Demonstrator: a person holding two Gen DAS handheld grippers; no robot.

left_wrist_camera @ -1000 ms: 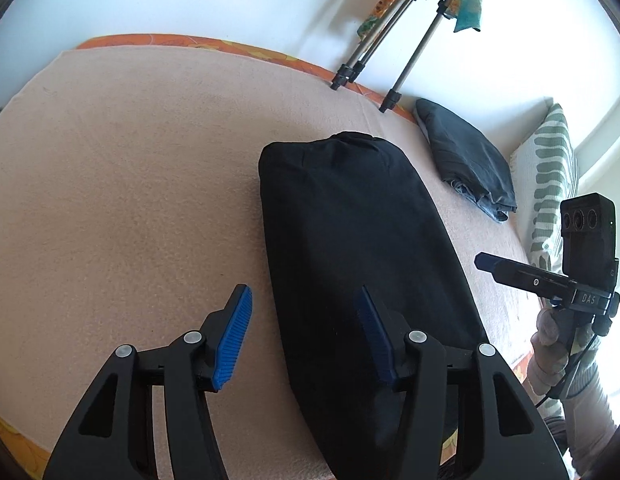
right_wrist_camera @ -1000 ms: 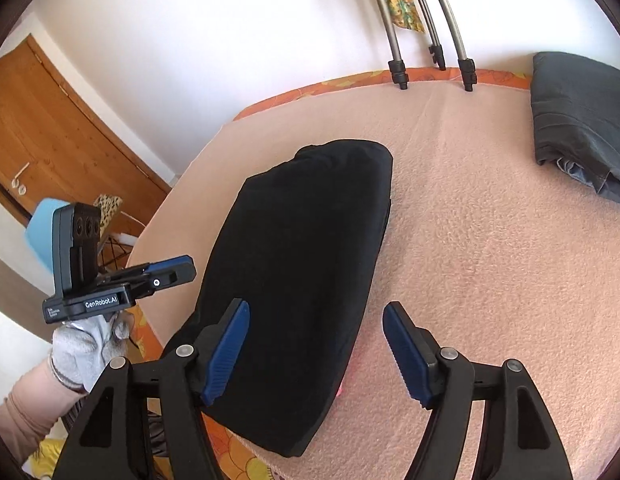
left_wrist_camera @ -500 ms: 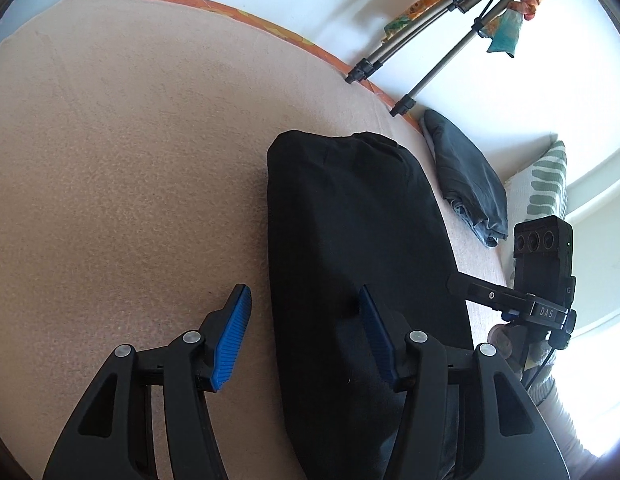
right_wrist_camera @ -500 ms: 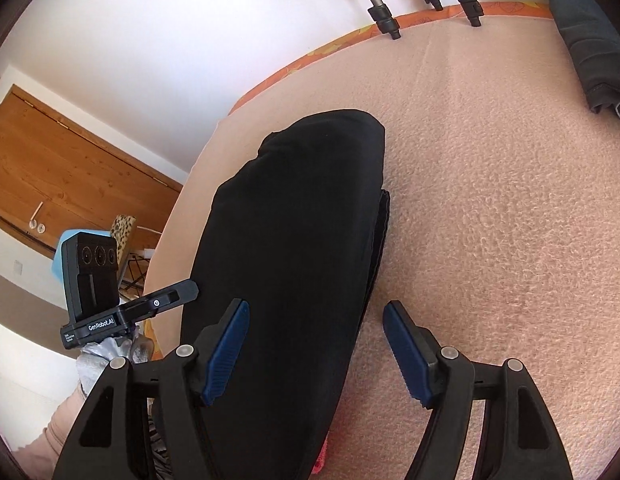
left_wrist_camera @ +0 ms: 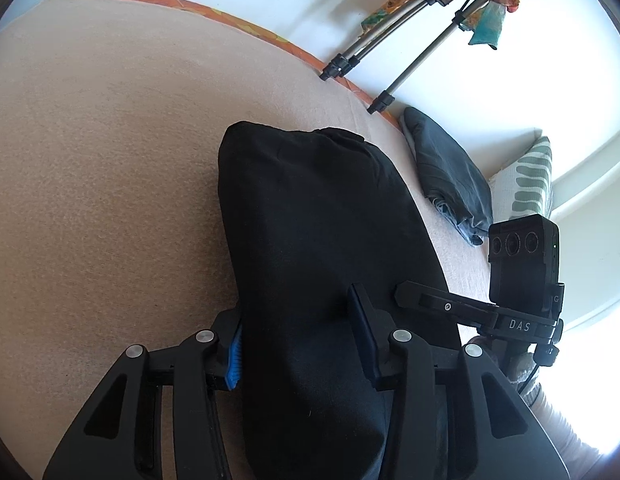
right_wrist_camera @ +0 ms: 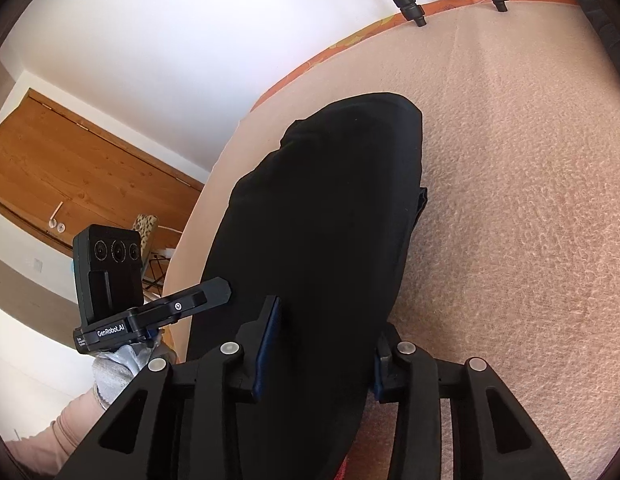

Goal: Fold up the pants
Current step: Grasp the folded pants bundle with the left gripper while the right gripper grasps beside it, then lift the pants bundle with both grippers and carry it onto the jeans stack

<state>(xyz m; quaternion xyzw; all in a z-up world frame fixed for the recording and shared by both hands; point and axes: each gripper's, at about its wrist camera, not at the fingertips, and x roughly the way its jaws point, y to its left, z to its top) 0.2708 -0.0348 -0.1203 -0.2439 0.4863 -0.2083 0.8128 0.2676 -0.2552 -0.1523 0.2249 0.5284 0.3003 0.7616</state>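
The black pants [left_wrist_camera: 318, 220] lie folded into a long strip on the pink blanket [left_wrist_camera: 109, 160], running away from me. My left gripper [left_wrist_camera: 297, 348] sits over the strip's near end at its left edge. Its jaws are closing, and the blue pads touch the fabric bunched between them. My right gripper [right_wrist_camera: 324, 352] straddles the same near end of the pants [right_wrist_camera: 322, 208] at the right edge. Its jaws are closing too, with cloth pressed between the pads. The right pad is partly hidden by the fabric.
A folded dark grey garment [left_wrist_camera: 450, 176] and a striped pillow [left_wrist_camera: 530, 184] lie at the bed's far right. Tripod legs [left_wrist_camera: 382, 100] stand on the far edge. A wooden door [right_wrist_camera: 69, 168] is off the bed's left side. A gloved hand [right_wrist_camera: 113, 372] holds the left gripper.
Both grippers have sunk onto the near end of the pants. Their jaws have narrowed from wide apart to pinching the fabric between the pads.
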